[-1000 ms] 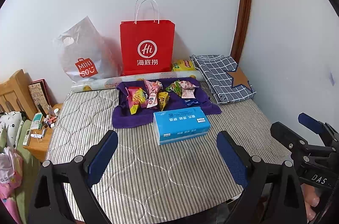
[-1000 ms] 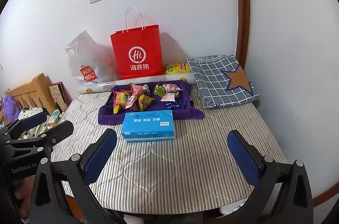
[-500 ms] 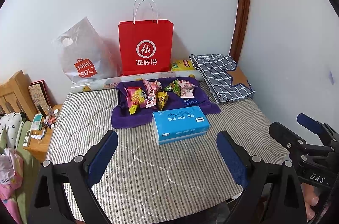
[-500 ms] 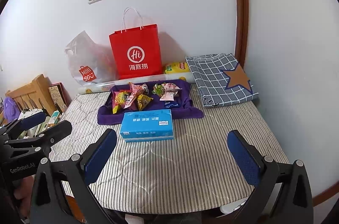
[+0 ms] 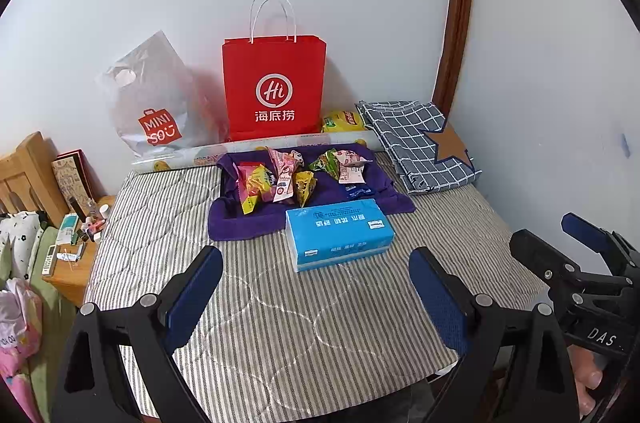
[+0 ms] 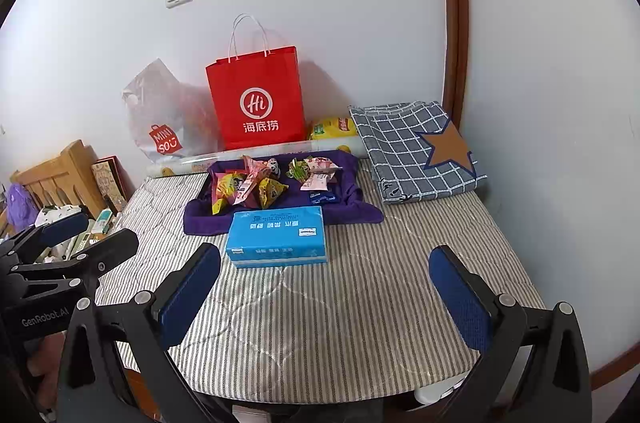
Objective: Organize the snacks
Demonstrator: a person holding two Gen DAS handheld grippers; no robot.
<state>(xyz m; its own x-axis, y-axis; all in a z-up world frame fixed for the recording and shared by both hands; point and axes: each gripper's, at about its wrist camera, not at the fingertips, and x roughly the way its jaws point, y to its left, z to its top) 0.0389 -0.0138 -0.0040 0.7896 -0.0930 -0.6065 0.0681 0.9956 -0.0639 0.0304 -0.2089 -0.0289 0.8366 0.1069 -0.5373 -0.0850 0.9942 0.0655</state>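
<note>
Nearest you, your left gripper (image 5: 316, 287) and your right gripper (image 6: 324, 287) both hang over the near edge of the striped mattress (image 5: 280, 323), jaws spread wide with nothing between the blue pads, and that suits a stance from which either tool can reach forward without clearing anything out of the way. Each gripper shows at the edge of the other's view, so you hold them side by side and well back from the goods. Just beyond lies the blue tissue box (image 6: 278, 237), flat on the stripes and touching the front edge of the purple cloth (image 6: 200, 219); it sits between you and the snacks, so I judge any reach will have to pass over or around it. On the cloth the snack packets (image 5: 280, 177) lie in two loose clusters, some tilted against one another, with small blue sachets (image 6: 322, 198) at the front; the cloth gathers them in one spot, yet whether this is a pile awaiting sorting or the sorted result the scene cannot settle. Farther back stand the red paper bag (image 5: 274, 91) and the white plastic bag (image 5: 154, 103), propped against the wall, a yellow packet (image 5: 342, 121) beside them, and a folded checked fabric (image 6: 416, 143) at the right.
</note>
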